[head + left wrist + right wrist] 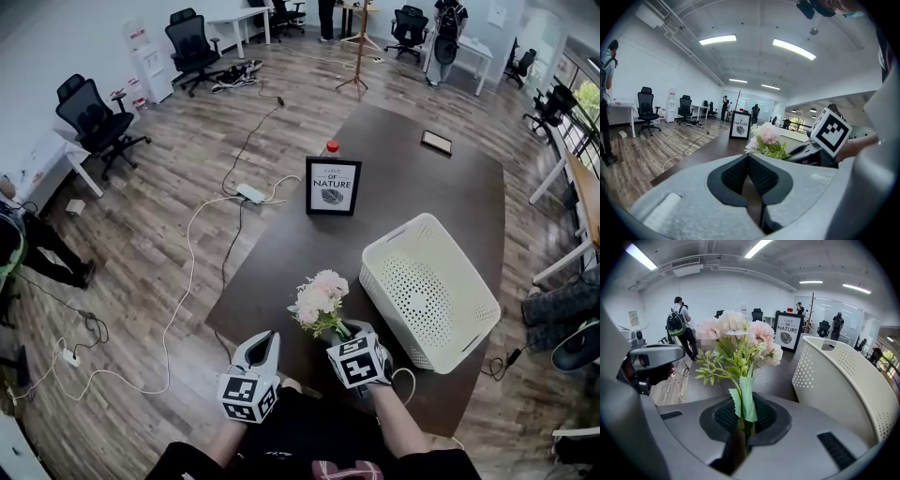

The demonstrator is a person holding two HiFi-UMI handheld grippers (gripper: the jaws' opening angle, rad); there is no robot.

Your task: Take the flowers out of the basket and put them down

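A bunch of pale pink and white flowers (319, 298) with green leaves stands upright just above the dark table (281, 281), left of the white perforated basket (427, 291). My right gripper (345, 330) is shut on the stems. In the right gripper view the stems run down between the pads (761, 416) and the blooms (740, 341) rise in front of the gripper, with the basket (843, 380) to the right. My left gripper (265, 337) hovers at the table's near edge, left of the flowers, its jaws closed with nothing between them. The left gripper view shows the flowers (766, 138) ahead.
A framed sign (333, 186) stands mid-table with a red-capped bottle (331, 147) behind it, and a phone (436, 142) lies at the far end. Cables (187, 253) trail over the wooden floor on the left. Office chairs (94, 117) and people stand further off.
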